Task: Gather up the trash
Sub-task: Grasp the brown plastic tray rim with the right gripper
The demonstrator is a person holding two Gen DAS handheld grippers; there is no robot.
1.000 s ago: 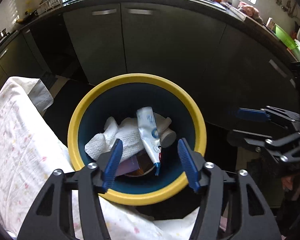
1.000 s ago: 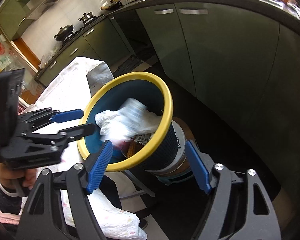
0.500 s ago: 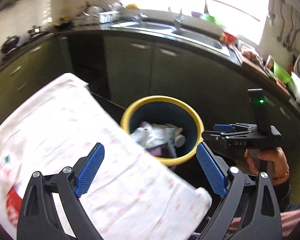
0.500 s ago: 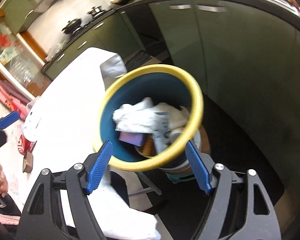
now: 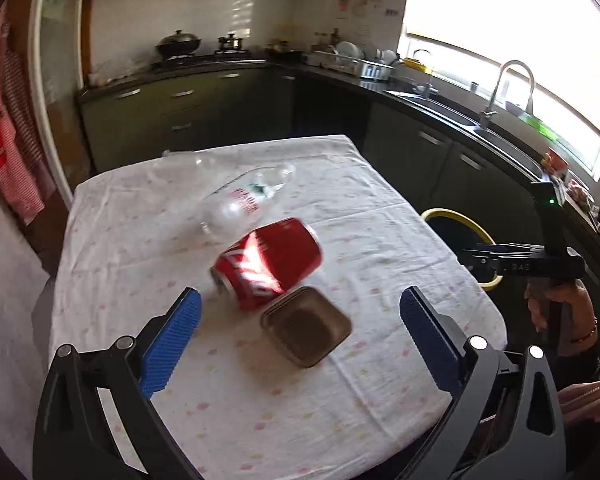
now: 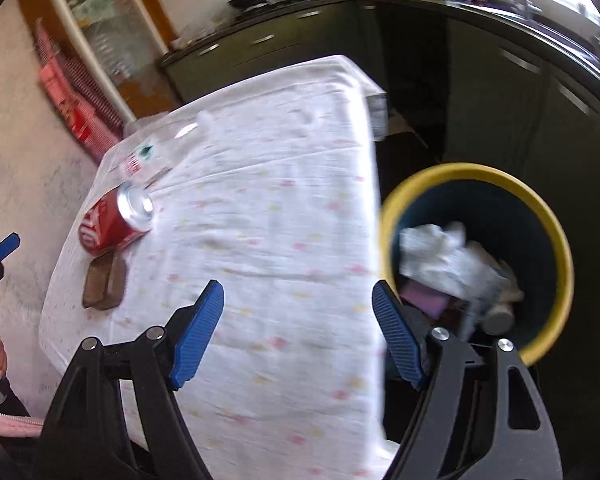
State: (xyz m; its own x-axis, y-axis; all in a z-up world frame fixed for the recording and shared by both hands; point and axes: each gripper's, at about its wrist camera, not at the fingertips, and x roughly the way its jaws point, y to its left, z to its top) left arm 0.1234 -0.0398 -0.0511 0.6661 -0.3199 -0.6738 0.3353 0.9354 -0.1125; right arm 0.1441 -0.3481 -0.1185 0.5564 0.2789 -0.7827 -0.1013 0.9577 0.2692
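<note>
On the surface (image 5: 380, 208) ahead lie a red can (image 5: 268, 266), a clear bottle (image 5: 244, 200) and a brown tray (image 5: 306, 326). My left hand-held gripper (image 5: 300, 312) is opening, empty; my right hand-held gripper (image 6: 298, 308) stands open, empty, beside the bin (image 6: 556, 240).

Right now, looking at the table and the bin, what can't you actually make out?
- Clear bottle: both views blur its label print.
- Bin: in the left wrist view the table edge and right gripper cover its contents.
- Brown tray: edge-on in the right wrist view, inside hidden.
</note>
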